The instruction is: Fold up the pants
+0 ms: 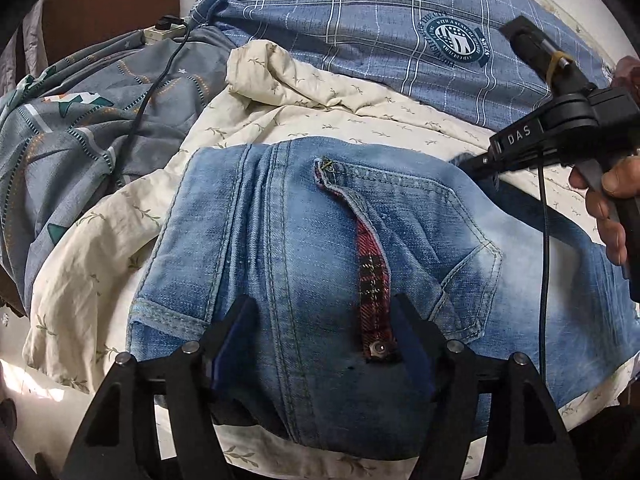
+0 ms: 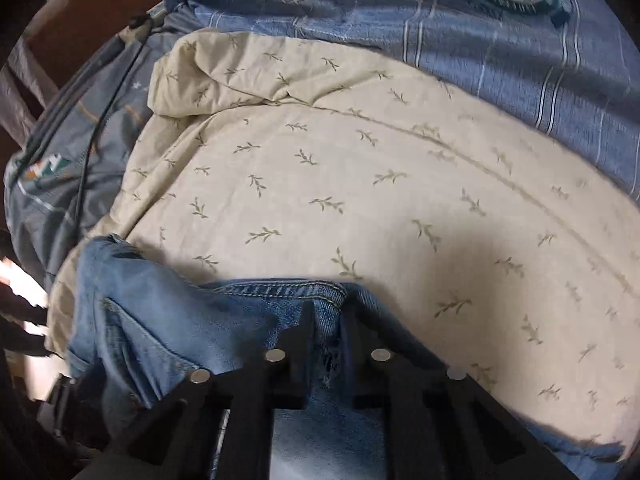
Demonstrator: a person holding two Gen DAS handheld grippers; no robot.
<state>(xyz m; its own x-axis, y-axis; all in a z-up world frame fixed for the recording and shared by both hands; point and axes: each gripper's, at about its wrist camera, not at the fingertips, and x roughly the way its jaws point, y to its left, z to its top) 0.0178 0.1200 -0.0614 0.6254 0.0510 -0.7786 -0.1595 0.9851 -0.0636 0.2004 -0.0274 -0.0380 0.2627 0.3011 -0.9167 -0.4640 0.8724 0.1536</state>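
Note:
Light blue jeans (image 1: 312, 216) lie on a cream sheet, back pocket up, with a red plaid strap (image 1: 374, 276) and its snap across the pocket. My left gripper (image 1: 324, 320) stands open low over the seat of the jeans, its fingers (image 1: 240, 324) wide apart on either side of the denim. In the right wrist view my right gripper (image 2: 328, 318) is shut on a stitched edge of the jeans (image 2: 180, 320), with denim bunched between the narrow fingers. The left wrist view shows the right gripper (image 1: 474, 163) at the jeans' right edge, held by a hand (image 1: 604, 200).
The cream sheet (image 1: 340, 96) with leaf sprigs covers the bed. A blue plaid cover (image 1: 360, 12) with a round emblem lies behind it. A grey patterned quilt (image 1: 80, 128), a black cable (image 1: 152, 92) and a power strip (image 1: 164, 32) are at the left, before a brown headboard (image 1: 108, 0).

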